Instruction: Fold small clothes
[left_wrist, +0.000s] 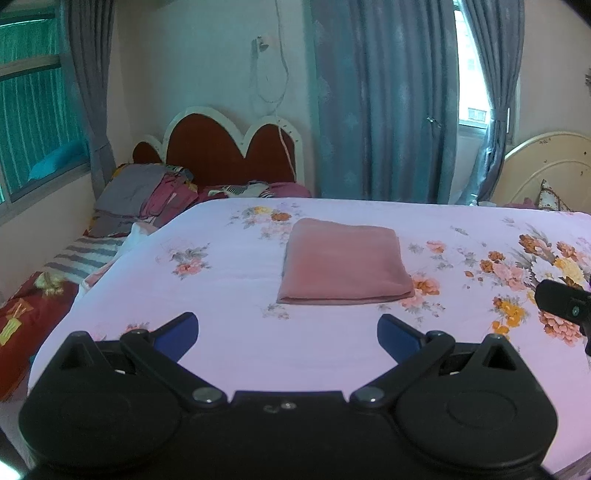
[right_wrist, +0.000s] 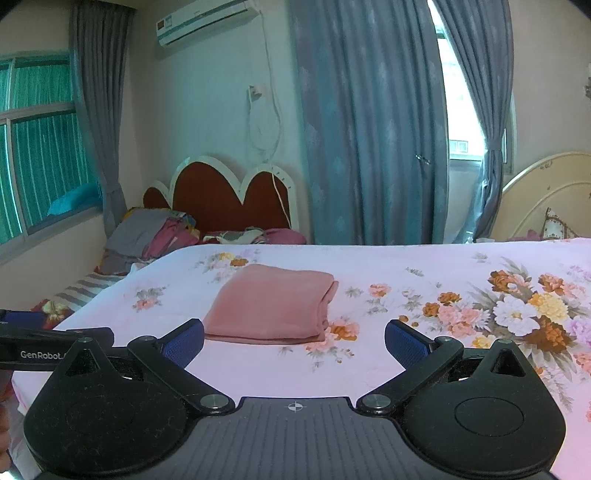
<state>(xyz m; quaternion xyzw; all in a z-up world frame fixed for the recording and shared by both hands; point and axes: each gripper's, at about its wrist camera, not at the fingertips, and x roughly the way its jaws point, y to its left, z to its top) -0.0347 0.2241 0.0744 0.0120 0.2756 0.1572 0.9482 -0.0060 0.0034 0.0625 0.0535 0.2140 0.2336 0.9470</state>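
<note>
So both my grippers are hanging over the near edge of the bed (left_wrist: 229, 295), nothing in either one. My left gripper (left_wrist: 288, 338) has its blue pads (left_wrist: 177, 334) spread wide apart, bare sheet between them. Same deal on the right gripper (right_wrist: 294, 341), fingers wide open, nothing pinched.

The pink cloth (left_wrist: 345, 262) is lying folded into a neat flat rectangle on the floral sheet, sitting out ahead of both grippers and not touching either. From my left camera it's just past the gap between the fingers, a bit right of centre. From my right camera the cloth (right_wrist: 273, 308) is closer to my left finger, and I can see the stacked layers along its right edge.

My right gripper pokes into the left camera's far right side, and the left one shows at the left edge of the right view, so they're side by side.

Behind the bed there's a red headboard (right_wrist: 229, 197) with a white scalloped rim, a pile of bedding (right_wrist: 155, 232) in front of it, and blue curtains (right_wrist: 369, 129).
</note>
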